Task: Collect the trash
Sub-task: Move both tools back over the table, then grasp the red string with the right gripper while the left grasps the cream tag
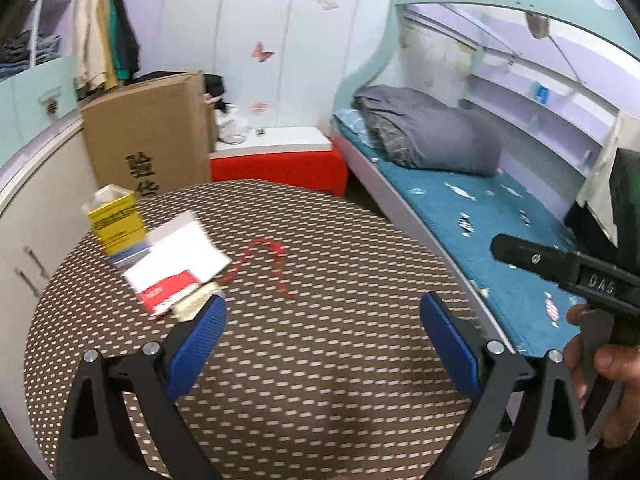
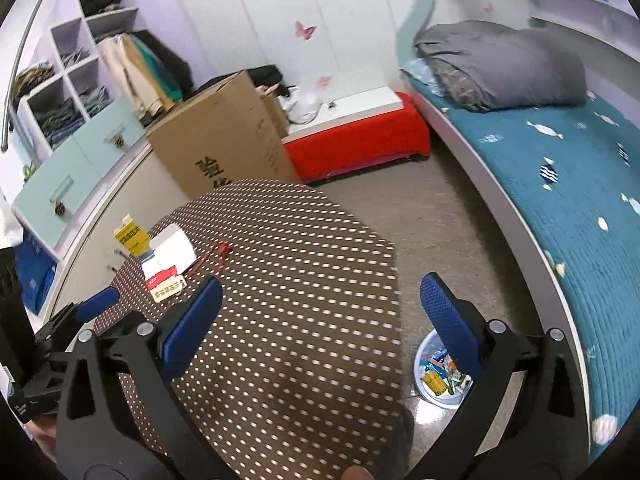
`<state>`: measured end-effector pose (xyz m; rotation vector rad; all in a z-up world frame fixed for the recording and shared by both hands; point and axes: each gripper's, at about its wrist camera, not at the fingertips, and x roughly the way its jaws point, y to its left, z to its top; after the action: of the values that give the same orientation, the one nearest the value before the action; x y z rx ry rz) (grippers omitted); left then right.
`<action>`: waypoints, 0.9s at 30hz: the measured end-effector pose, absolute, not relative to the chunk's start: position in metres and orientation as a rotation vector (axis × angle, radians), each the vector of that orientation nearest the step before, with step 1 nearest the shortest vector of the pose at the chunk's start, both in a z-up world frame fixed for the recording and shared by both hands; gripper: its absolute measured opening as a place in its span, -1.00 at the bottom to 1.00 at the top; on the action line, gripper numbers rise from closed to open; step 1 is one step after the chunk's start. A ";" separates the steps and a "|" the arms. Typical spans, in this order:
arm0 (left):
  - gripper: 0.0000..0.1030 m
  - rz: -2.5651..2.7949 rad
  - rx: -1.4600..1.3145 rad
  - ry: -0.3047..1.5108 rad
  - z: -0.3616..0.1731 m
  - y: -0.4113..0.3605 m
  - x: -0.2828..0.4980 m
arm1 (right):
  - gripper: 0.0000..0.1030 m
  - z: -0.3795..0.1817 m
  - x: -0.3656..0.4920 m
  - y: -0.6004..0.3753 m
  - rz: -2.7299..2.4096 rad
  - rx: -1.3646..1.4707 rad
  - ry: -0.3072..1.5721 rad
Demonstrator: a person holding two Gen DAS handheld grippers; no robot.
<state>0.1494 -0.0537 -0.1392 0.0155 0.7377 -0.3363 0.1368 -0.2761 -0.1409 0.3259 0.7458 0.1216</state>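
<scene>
Brown dotted tablecloth (image 1: 304,360) bore loose cards (image 1: 180,264) and thin red string (image 1: 276,264); both left gripper (image 1: 322,320) and right gripper (image 2: 320,304) gaped wide, empty. Flat cards might skid, string slip out.

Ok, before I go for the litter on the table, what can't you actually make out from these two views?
- Yellow carton: print unreadable, motion blur in the left wrist view, too small in the right.
- Red-and-white packet: label blurred; its near corner sits behind the left gripper finger.
- Trash basin on the floor: partly hidden by the right gripper finger in the right wrist view; contents too small to identify.
- Table: near edge cut off by both frames.
</scene>
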 end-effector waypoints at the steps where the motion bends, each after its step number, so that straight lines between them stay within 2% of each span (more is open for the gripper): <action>1: 0.84 -0.318 0.015 0.741 -0.142 -0.045 0.151 | 0.88 -0.141 0.141 -0.270 0.132 0.320 0.750; 15: 0.84 -0.157 0.033 0.763 -0.177 0.023 0.175 | 0.87 -0.192 0.227 -0.170 0.273 0.154 0.868; 17: 0.84 -0.150 0.033 0.772 -0.181 0.027 0.181 | 0.80 -0.198 0.237 -0.160 0.283 0.131 0.876; 19: 0.84 -0.148 0.037 0.778 -0.185 0.030 0.186 | 0.50 -0.205 0.250 -0.150 0.289 0.109 0.894; 20: 0.84 -0.146 0.041 0.781 -0.187 0.031 0.190 | 0.42 -0.208 0.255 -0.146 0.291 0.101 0.902; 22: 0.84 -0.148 0.048 0.784 -0.190 0.031 0.194 | 0.08 -0.214 0.267 -0.137 0.302 0.089 0.917; 23: 0.84 -0.150 0.052 0.785 -0.191 0.031 0.197 | 0.00 -0.215 0.270 -0.133 0.307 0.084 0.916; 27: 0.84 -0.171 0.090 0.798 -0.197 0.025 0.209 | -0.57 -0.216 0.276 -0.116 0.326 0.010 0.900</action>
<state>0.2090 0.0252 -0.1967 0.0897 0.7978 -0.1711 0.2760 -0.1155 -0.2158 0.0095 0.8995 0.3258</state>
